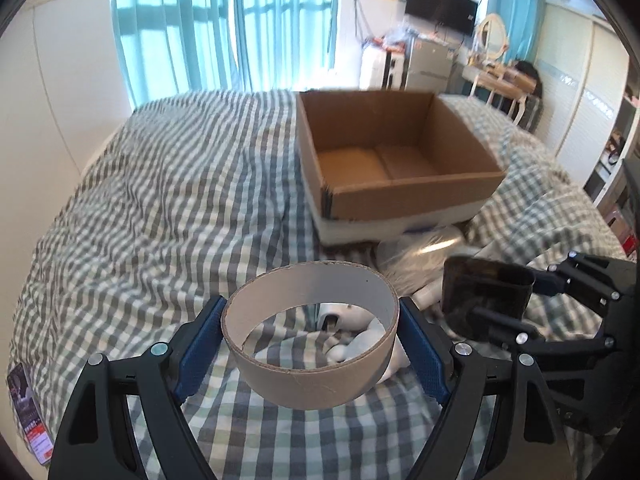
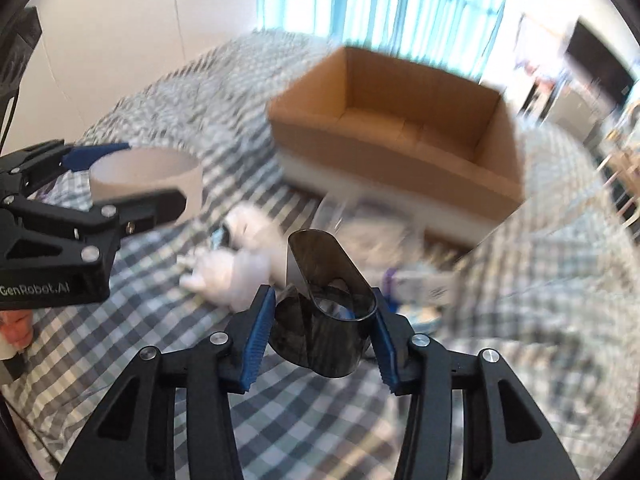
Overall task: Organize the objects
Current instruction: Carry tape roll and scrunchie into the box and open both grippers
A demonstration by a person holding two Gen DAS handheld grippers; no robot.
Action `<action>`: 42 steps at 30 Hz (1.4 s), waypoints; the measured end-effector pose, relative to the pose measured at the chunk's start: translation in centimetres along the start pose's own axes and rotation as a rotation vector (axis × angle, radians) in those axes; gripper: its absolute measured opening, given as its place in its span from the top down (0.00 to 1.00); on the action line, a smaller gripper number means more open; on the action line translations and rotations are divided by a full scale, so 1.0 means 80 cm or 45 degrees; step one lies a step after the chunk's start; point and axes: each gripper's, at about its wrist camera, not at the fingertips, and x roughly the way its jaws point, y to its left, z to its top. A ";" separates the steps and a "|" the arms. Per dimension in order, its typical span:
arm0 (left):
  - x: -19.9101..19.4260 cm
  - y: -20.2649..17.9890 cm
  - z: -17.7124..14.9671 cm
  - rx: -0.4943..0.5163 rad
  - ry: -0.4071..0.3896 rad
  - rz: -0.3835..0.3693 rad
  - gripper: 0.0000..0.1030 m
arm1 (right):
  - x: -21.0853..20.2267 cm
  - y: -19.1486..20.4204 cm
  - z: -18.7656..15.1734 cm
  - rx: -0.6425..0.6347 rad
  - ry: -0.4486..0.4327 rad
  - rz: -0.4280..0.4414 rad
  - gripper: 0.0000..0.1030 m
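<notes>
Up above the bed, the left gripper point(image 1: 310, 354) reaches forward with its blue pads pressed on either side of a cardboard ring point(image 1: 310, 332), an empty tape core held level and clear of the covers. Just to its right, the right gripper point(image 2: 323, 330) is clamped in the same way on a smoky dark plastic cup point(image 2: 326, 316), which sits tilted between the pads with its open mouth facing up and away. Both grippers are lifted off the bedding and point toward an open cardboard box point(image 1: 394, 160) that stands farther back on the bed, its inside bare as far as can be seen. Between the grippers and the box lie a white plush toy point(image 2: 240, 256) and a clear plastic bag point(image 1: 420, 252), but the ring hides much of the toy in the left view, and motion blur smears both in the right view, so their shapes are hard to read. A grey-and-white checked duvet point(image 1: 180, 200) covers the bed. Behind it hang teal curtains point(image 1: 192, 28) over a bright window, with a wall-mounted television point(image 1: 440, 4) to the right.
</notes>
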 end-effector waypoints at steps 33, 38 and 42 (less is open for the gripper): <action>0.073 -0.032 0.215 0.048 -0.201 -0.060 0.17 | -0.011 -0.159 0.198 0.200 -0.354 -0.059 0.72; 0.133 -0.046 0.217 0.104 -0.135 -0.078 0.17 | 0.050 -0.184 0.211 0.245 -0.284 -0.042 0.72; 0.166 -0.052 0.214 0.138 -0.099 -0.095 0.17 | 0.085 -0.191 0.205 0.247 -0.237 -0.046 0.72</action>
